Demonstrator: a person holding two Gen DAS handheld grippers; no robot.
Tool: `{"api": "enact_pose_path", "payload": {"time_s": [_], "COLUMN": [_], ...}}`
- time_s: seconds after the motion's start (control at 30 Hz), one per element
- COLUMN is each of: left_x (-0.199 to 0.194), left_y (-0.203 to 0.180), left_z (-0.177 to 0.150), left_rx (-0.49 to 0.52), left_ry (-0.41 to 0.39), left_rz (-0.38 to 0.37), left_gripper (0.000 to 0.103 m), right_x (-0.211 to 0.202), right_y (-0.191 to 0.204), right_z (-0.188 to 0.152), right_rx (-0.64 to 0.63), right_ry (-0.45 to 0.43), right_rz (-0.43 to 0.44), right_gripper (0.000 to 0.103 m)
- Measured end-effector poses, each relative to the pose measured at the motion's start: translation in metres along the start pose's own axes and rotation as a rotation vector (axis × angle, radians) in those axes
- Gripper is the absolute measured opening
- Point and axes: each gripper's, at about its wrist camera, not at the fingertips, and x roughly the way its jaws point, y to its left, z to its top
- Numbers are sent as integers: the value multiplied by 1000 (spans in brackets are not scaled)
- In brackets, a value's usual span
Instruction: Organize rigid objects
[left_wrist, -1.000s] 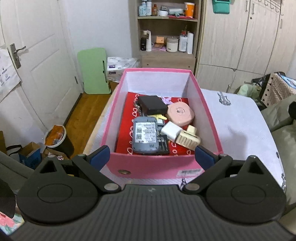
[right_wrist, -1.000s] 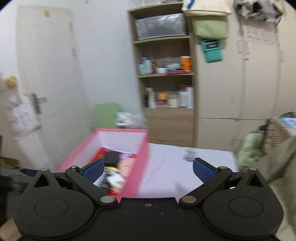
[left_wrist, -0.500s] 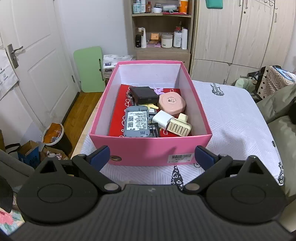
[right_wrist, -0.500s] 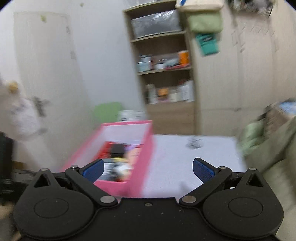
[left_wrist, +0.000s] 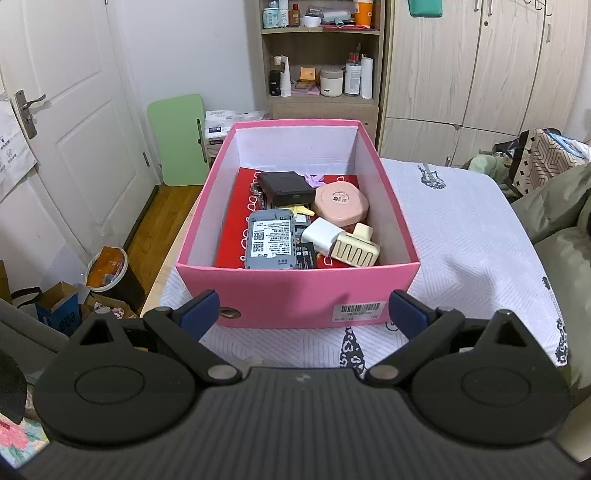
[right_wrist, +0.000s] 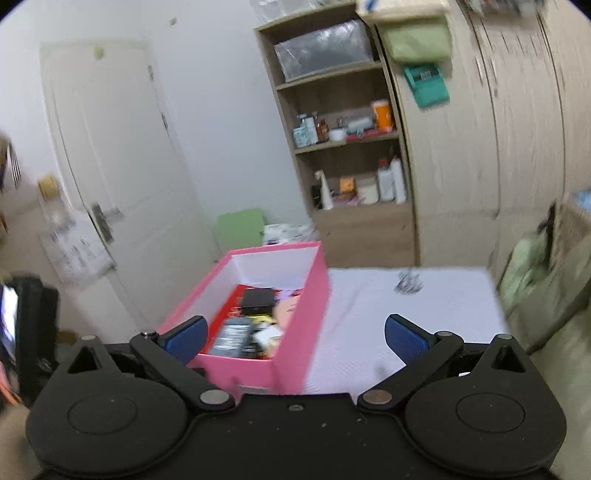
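A pink box stands on a white patterned cloth. Inside on a red liner lie a black box, a round pink case, a grey device with a label, a white charger and a cream plug. My left gripper is open and empty, just in front of the box's near wall. My right gripper is open and empty, above and behind the box, which sits to its left; that view is blurred.
A white door and wooden floor lie to the left, with a bin and bags below. A shelf unit and wardrobe stand behind. A green cushion lies at the right.
My left gripper has pulled back from the box, so the whole box now shows. My right gripper has swung and tilted, still open and empty. The objects in the box have not moved.
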Motion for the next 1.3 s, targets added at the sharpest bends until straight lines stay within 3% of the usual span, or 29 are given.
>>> {"api": "enact_pose_path", "payload": {"time_s": [0.37, 0.6, 1.3], "left_x": [-2, -8, -11], "left_y": [-2, -6, -1], "left_z": [-2, -7, -14], "left_rx": [5, 38, 23], "left_ry": [-2, -40, -52], "left_rz": [13, 68, 73], "left_gripper": [99, 100, 103], "right_x": [13, 11, 12], "right_y": [6, 5, 10], "right_z": [-5, -13, -20], "right_rx": [-4, 19, 55], "right_ry": [108, 140, 150], "right_rz": [-190, -222, -274], "right_gripper": [103, 103, 103]}}
